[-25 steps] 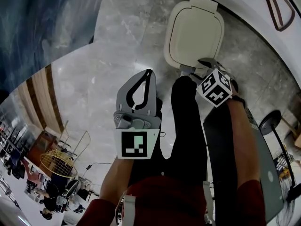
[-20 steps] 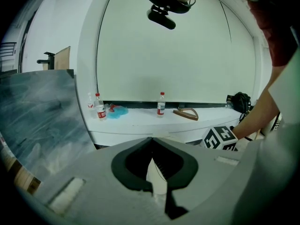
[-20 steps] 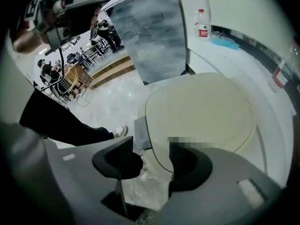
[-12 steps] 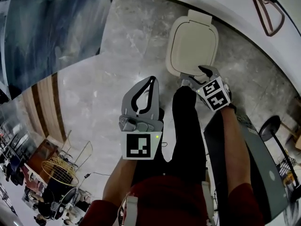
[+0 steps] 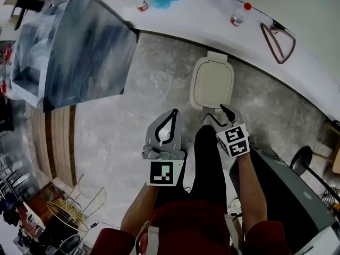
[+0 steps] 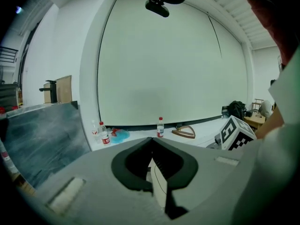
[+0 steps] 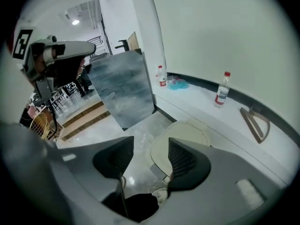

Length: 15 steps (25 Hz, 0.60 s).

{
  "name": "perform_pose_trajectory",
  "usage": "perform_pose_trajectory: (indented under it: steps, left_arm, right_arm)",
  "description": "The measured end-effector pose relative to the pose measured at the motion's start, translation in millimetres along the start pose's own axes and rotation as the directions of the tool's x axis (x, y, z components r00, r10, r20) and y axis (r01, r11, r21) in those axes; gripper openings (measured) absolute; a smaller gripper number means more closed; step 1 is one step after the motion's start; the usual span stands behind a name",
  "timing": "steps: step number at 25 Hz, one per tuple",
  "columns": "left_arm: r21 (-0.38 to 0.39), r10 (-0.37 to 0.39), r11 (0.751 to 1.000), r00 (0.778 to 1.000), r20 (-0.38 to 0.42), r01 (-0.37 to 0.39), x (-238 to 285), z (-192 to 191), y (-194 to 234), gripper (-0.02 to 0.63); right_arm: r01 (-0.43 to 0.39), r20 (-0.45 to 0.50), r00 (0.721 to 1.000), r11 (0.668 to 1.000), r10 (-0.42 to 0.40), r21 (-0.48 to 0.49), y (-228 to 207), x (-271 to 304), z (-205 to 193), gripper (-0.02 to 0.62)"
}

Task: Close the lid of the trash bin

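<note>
Nearest, left gripper [image 5: 173, 113] with jaws pressed together, gripping nothing. To its right and slightly ahead, right gripper [image 5: 223, 110] with jaws wide apart, empty between them. Just beyond and below those open tips, trash bin [image 5: 197, 102] standing on the marble floor [image 5: 133, 126], cream lid [image 5: 212, 83] lying flat and shut. Farther ahead, white ledge [image 5: 202, 7] carrying a red-capped bottle [image 5: 239, 16].

right tool [image 7: 150, 149]: jaws apart, empty | trash bin [image 7: 187, 132]: lid down, on floor beyond jaws
</note>
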<state>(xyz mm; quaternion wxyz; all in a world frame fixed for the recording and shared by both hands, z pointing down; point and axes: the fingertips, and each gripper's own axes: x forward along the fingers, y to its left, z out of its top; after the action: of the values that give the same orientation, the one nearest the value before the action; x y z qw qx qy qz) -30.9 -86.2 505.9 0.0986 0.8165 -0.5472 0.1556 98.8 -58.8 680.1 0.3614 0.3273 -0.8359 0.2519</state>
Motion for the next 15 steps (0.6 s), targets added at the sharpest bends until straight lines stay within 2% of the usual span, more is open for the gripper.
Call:
perform_pose_trajectory:
  steps: [3,6,11,15]
  left_arm:
    - [-0.008,-0.004,1.000,1.000,0.008,0.004,-24.4,18.5,1.2,-0.006]
    - [-0.006,0.004,1.000,0.998,0.058,-0.004,-44.0,43.9,9.4,-0.006]
    - [0.017,0.000,1.000,0.990,0.138,-0.003,-83.1,80.5,22.0,-0.006]
    - [0.038,-0.011,0.999,0.981,0.196,0.003,-114.8,113.4,27.7,-0.007]
  right_arm:
    - [0.035,0.053,0.998,0.999,-0.034,-0.007,16.4,-34.1,20.6,0.229]
    - [0.082,0.134,0.988,0.996,-0.078,-0.023,28.4,-66.7,49.6,0.229]
    - [0.163,0.237,0.960,0.986,-0.152,-0.031,61.6,-120.1,82.6,0.229]
    - [0.202,0.322,0.930,0.978,-0.177,-0.046,89.2,-158.0,110.5,0.229]
